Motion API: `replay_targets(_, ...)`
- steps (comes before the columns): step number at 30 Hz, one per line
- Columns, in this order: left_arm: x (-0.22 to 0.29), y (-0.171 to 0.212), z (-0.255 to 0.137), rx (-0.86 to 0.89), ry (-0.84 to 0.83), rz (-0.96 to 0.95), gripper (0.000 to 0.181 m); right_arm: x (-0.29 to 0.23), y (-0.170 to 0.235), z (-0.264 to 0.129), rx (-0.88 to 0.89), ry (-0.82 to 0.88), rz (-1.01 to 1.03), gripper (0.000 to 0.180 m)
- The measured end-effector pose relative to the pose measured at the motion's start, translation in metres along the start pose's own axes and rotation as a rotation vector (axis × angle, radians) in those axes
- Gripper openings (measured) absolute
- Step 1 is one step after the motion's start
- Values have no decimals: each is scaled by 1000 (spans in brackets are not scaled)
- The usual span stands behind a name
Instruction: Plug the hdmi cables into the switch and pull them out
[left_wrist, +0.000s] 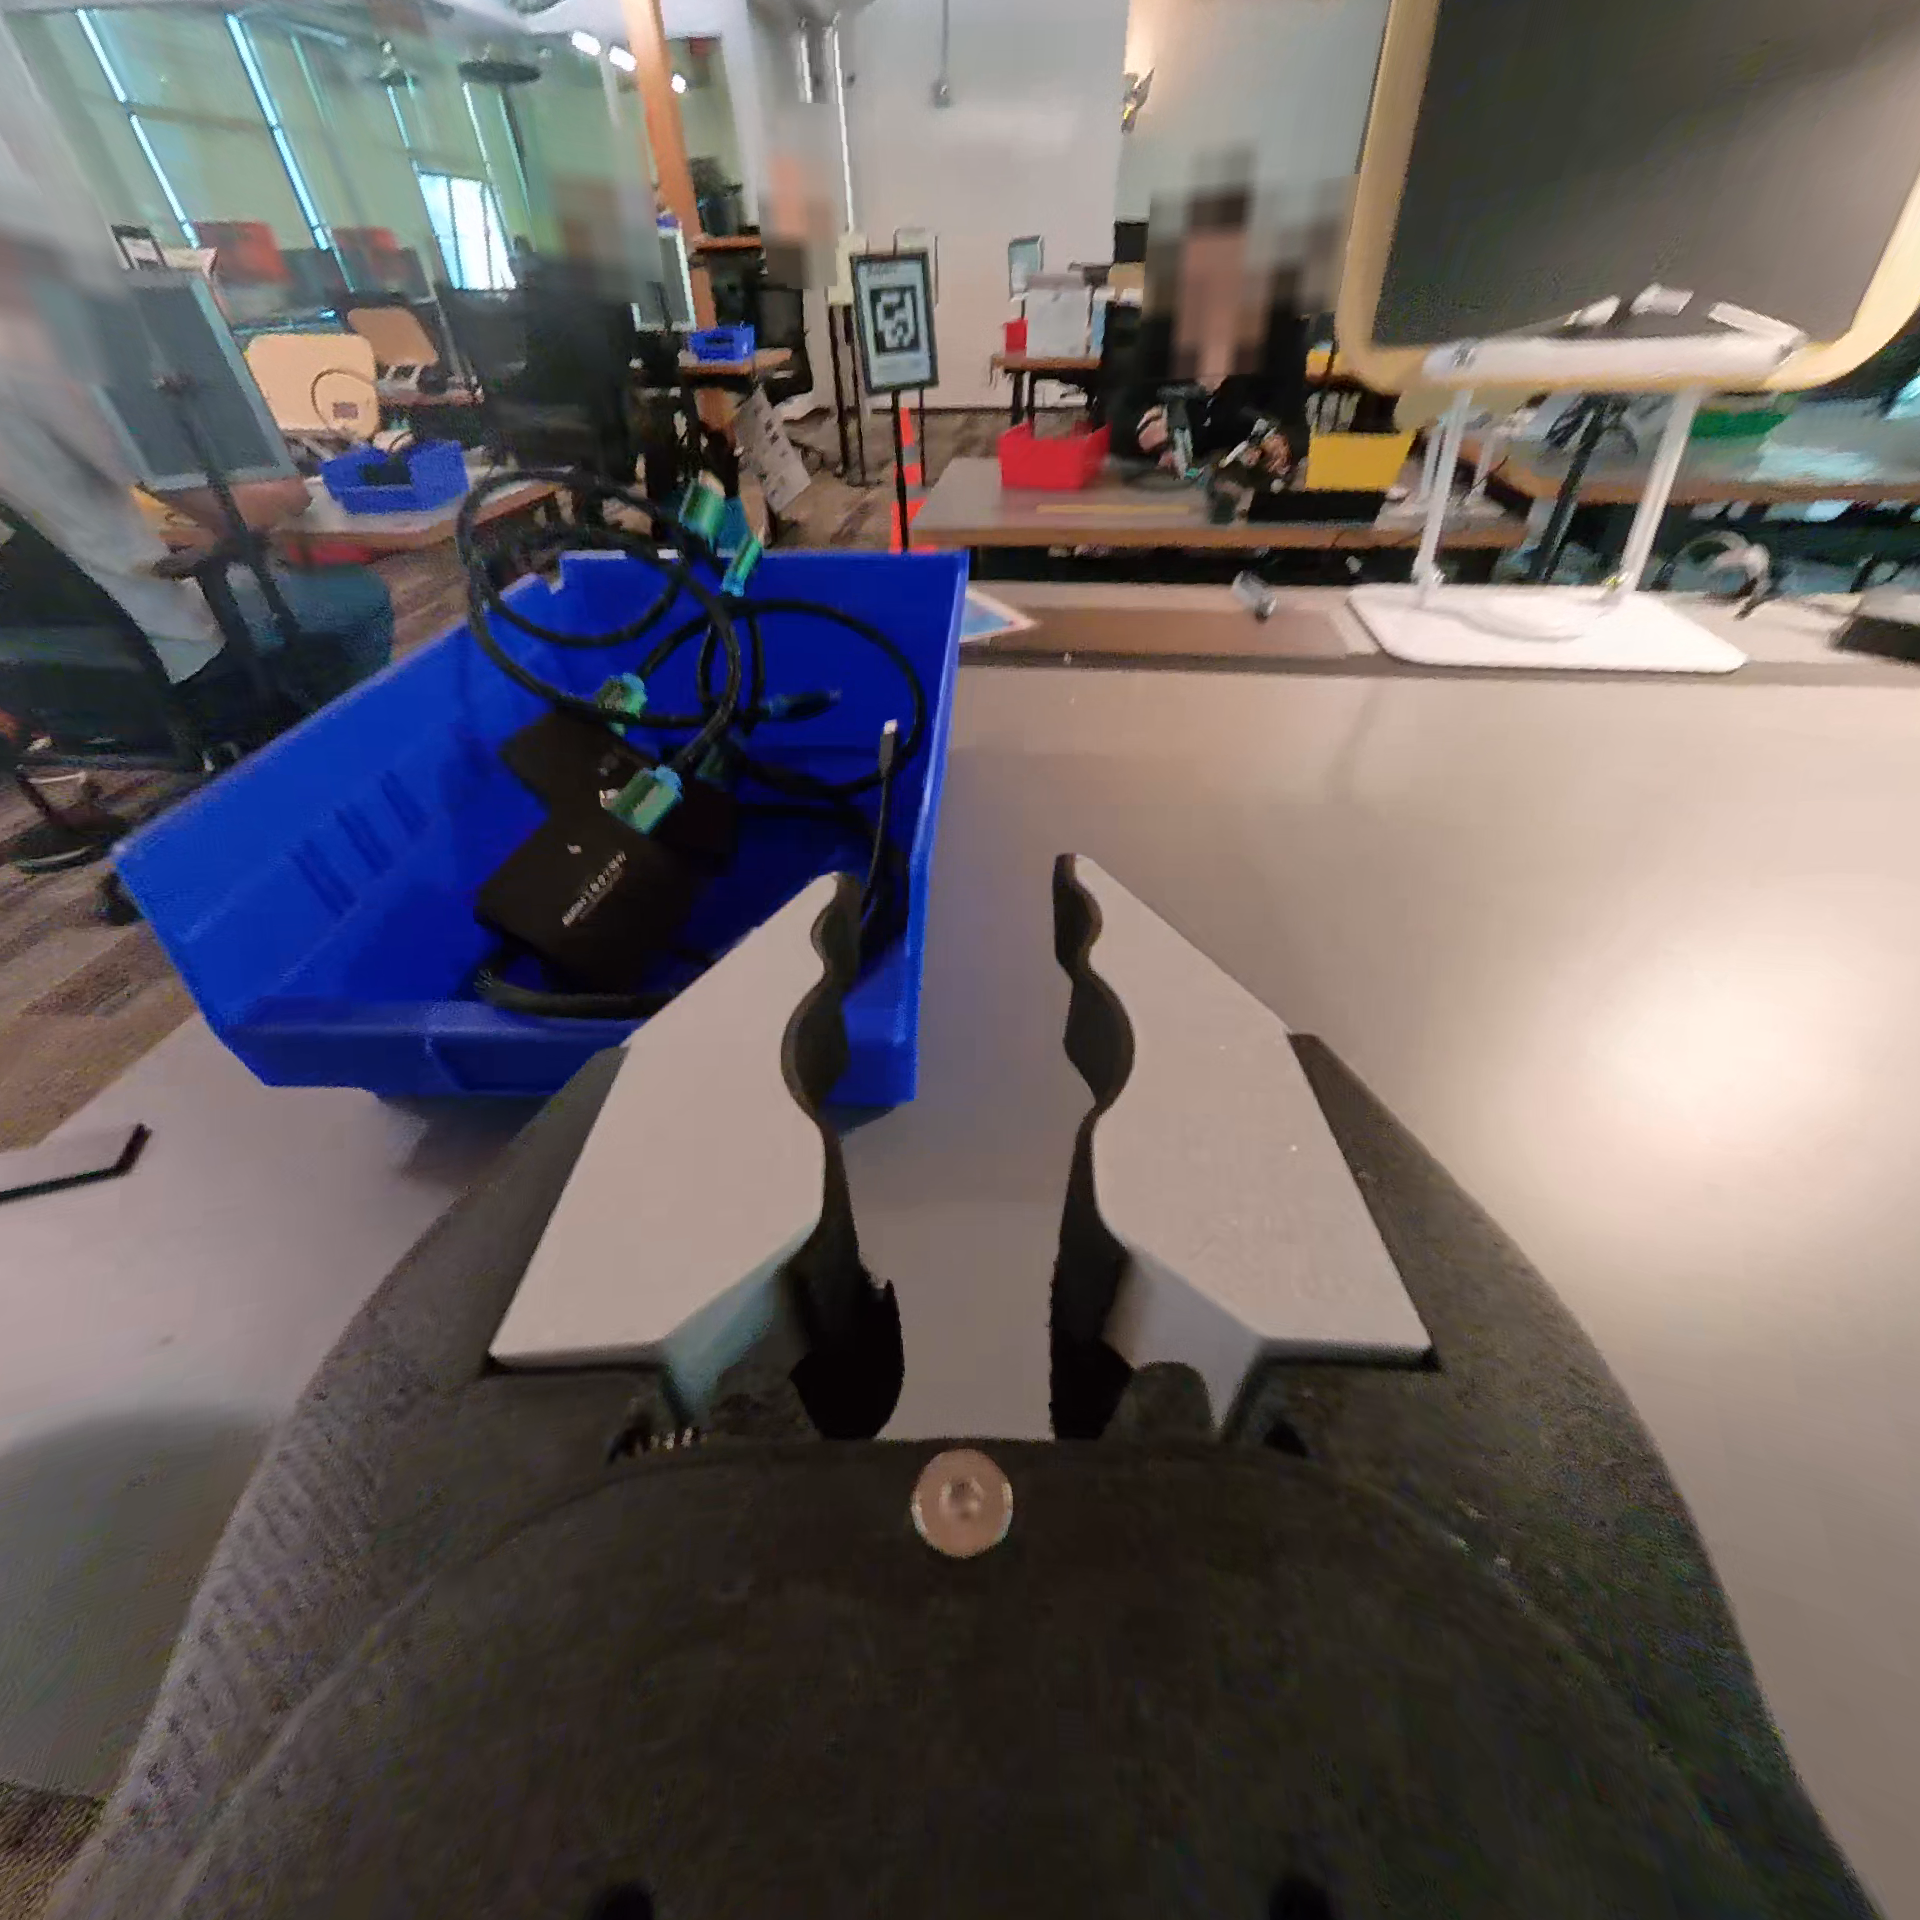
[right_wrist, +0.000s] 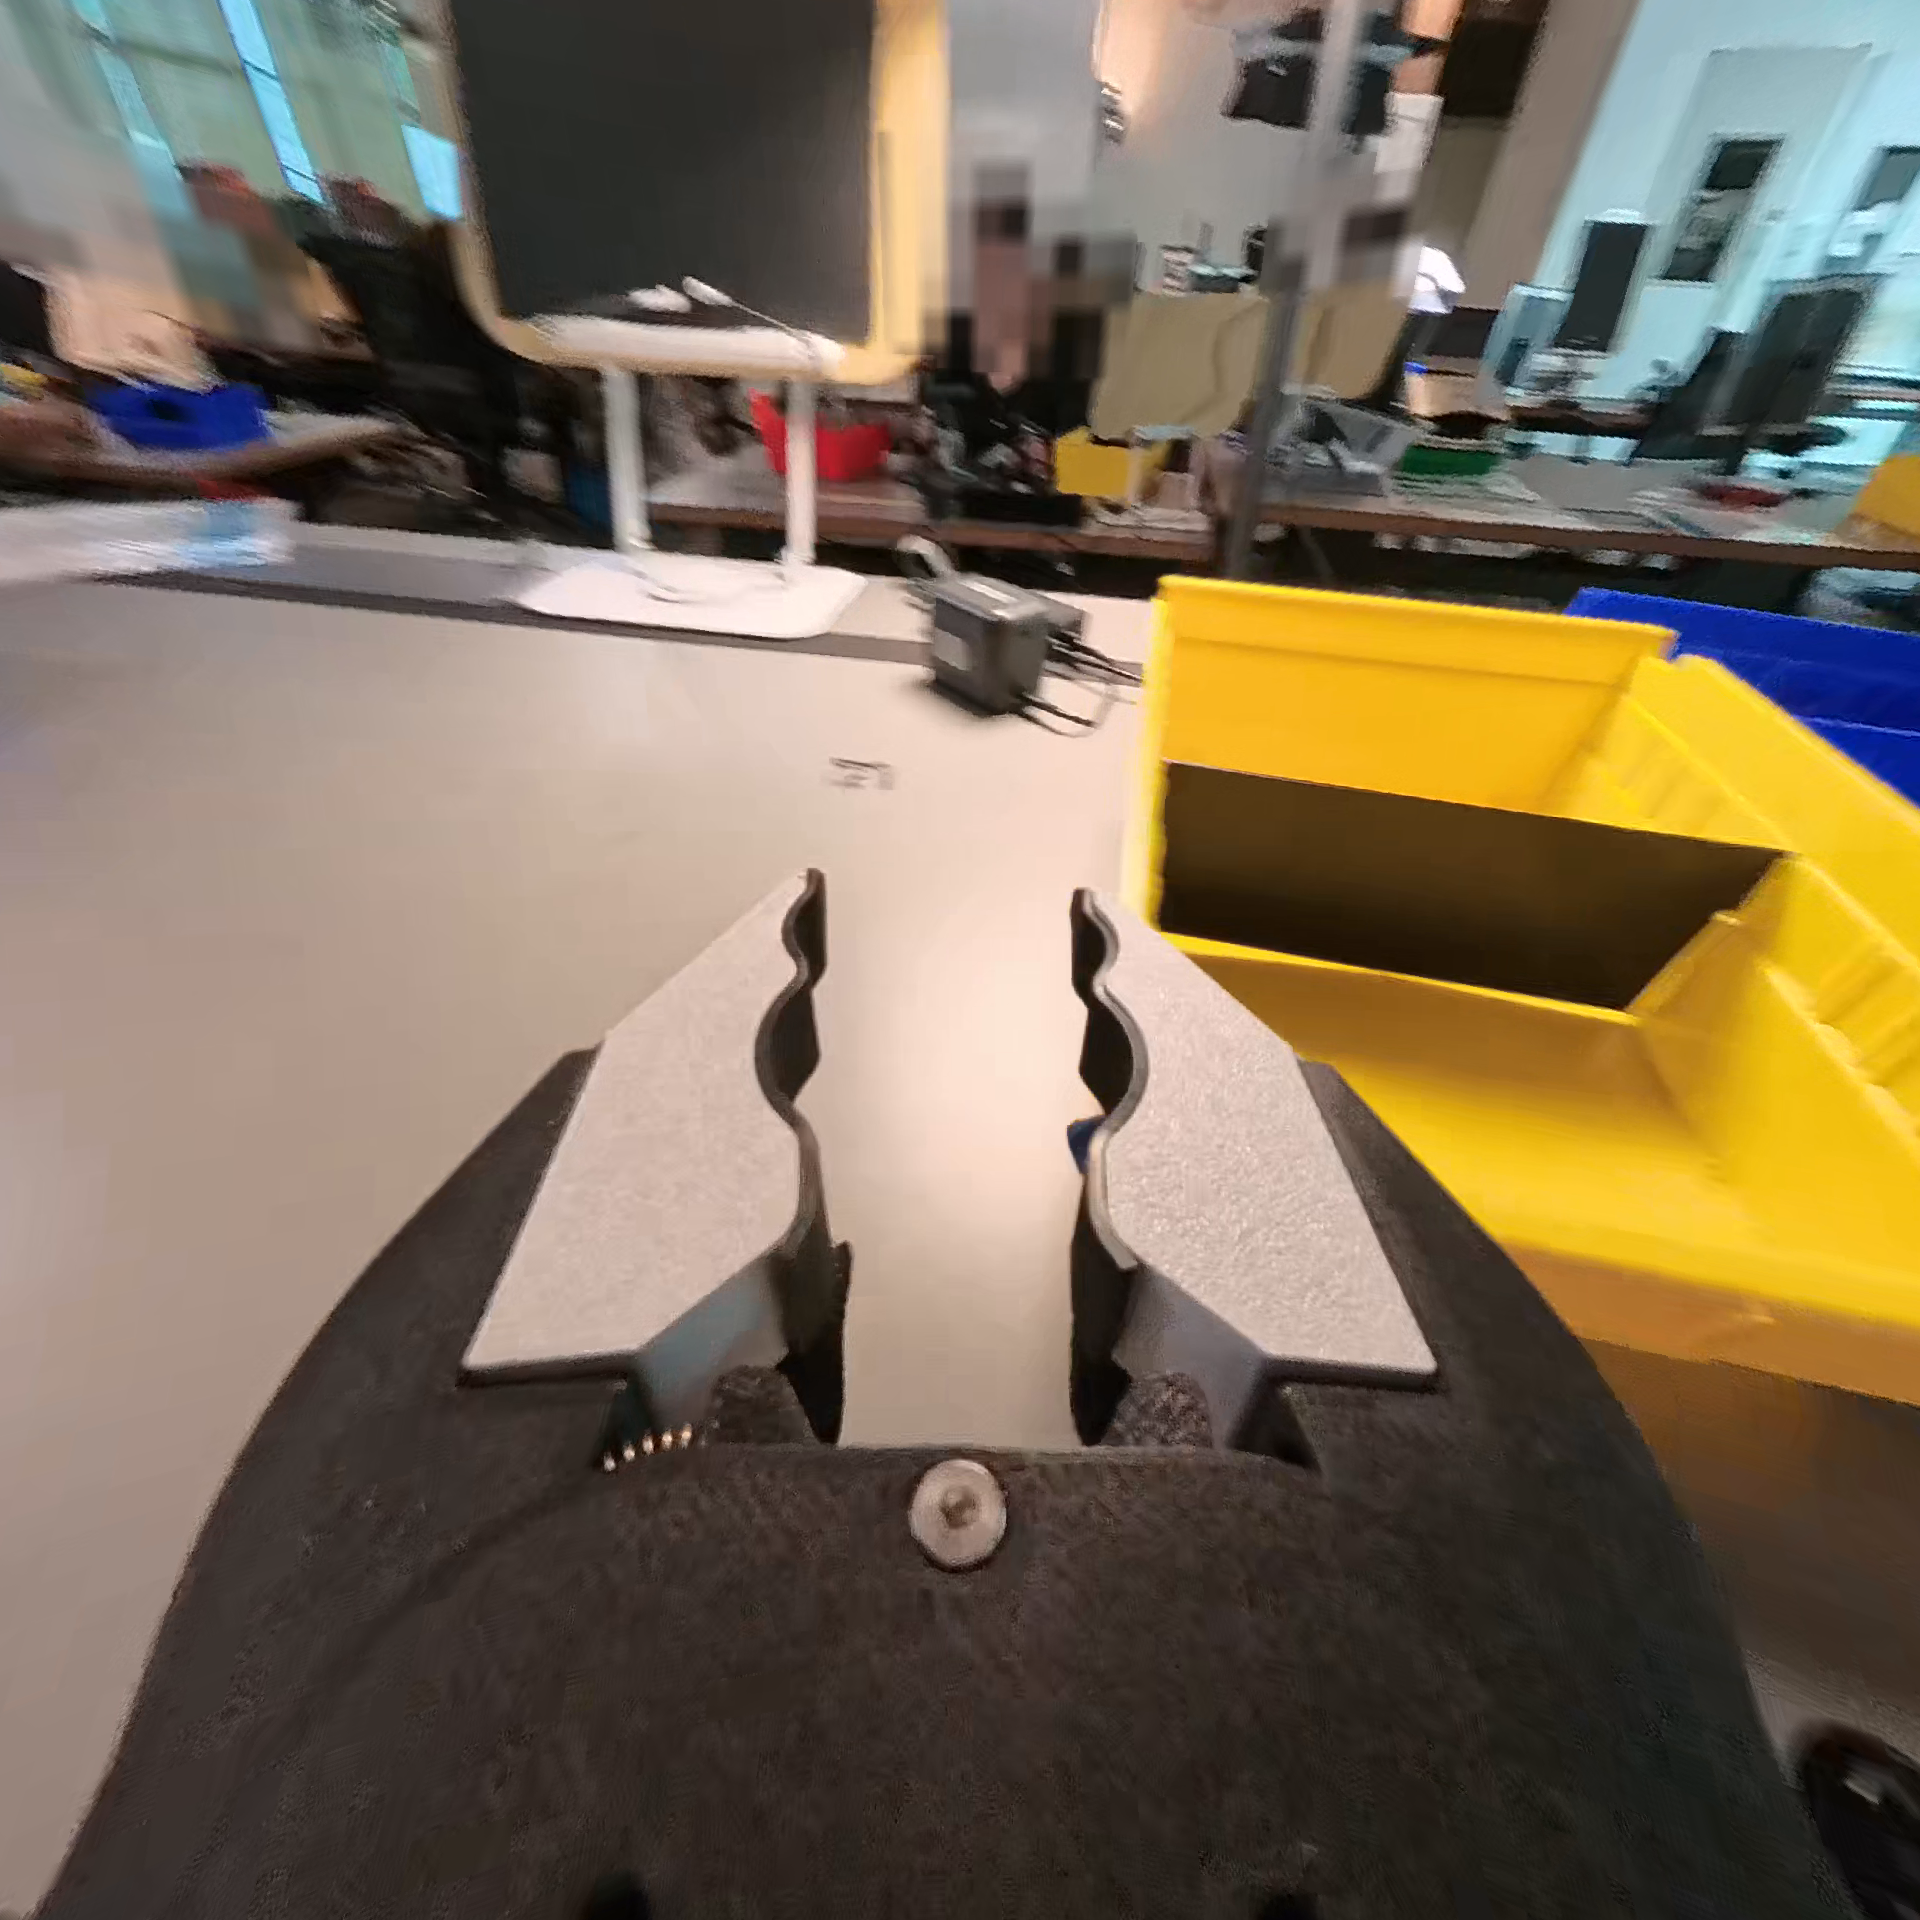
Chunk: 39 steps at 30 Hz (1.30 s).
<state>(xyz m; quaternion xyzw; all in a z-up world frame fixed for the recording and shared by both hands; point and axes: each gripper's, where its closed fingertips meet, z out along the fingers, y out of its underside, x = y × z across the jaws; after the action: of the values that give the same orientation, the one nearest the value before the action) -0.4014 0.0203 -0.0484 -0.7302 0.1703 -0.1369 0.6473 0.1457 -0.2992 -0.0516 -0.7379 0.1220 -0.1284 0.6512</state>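
Left gripper (left_wrist: 948, 883): released; jaws apart, nothing between them; it hovers over the grey table (left_wrist: 1455, 935), tips just beside the near right corner of the blue bin (left_wrist: 312, 935).
Right gripper (right_wrist: 948, 902): released and empty, above bare table surface, with the yellow bin (right_wrist: 1507, 1091) just to its right.
Switch location: two black switch boxes (left_wrist: 592, 904) lie in the blue bin, one partly on the other. None sits on the table.
HDMI cables (left_wrist: 717, 644): black, tangled in loops over the boxes and rising above the far rim; five teal-green plug ends can be counted, one resting on the upper box. The cable count itself cannot be told from the tangle.
Yellow bin: one, split by a black divider; the visible compartments look empty.
Further off: one small grey device (right_wrist: 987, 644) with leads on the table; one white stand (left_wrist: 1548, 623) beyond.
Risk, tangle: lifting one plug is likely to drag other loops or a box along.
Risk, bin wall: the steep wall may block a jaw reaching the lower box.
Risk, insertion: an unsteadied box would probably slide under plug pressure.
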Motion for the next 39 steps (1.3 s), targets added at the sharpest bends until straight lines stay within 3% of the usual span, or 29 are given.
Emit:
replay_targets(5,-33,-27,9,-30,-30,-80,43,-84,6,21,-54,-274,-18,48)
replay_targets(9,-68,-18,50,-210,-52,-141,58,-104,41,57,-176,-325,-21,48)
replay_targets(12,-109,-12,84,-313,-133,-75,65,-106,47,64,-207,-330,-24,51)
replay_targets(18,-132,48,134,-720,-114,171,86,-97,38,61,-153,-335,69,49)
replay_targets(23,-139,96,146,-966,-100,313,95,-89,35,61,-137,-341,152,49)
replay_targets(27,-137,96,148,-941,-95,329,77,-87,33,60,-123,-341,164,48)
replay_targets(30,-139,80,141,-883,-128,381,76,-87,32,60,-121,-346,174,48)
replay_targets(39,-127,-47,109,-471,-227,491,73,-88,32,59,-115,-354,173,47)
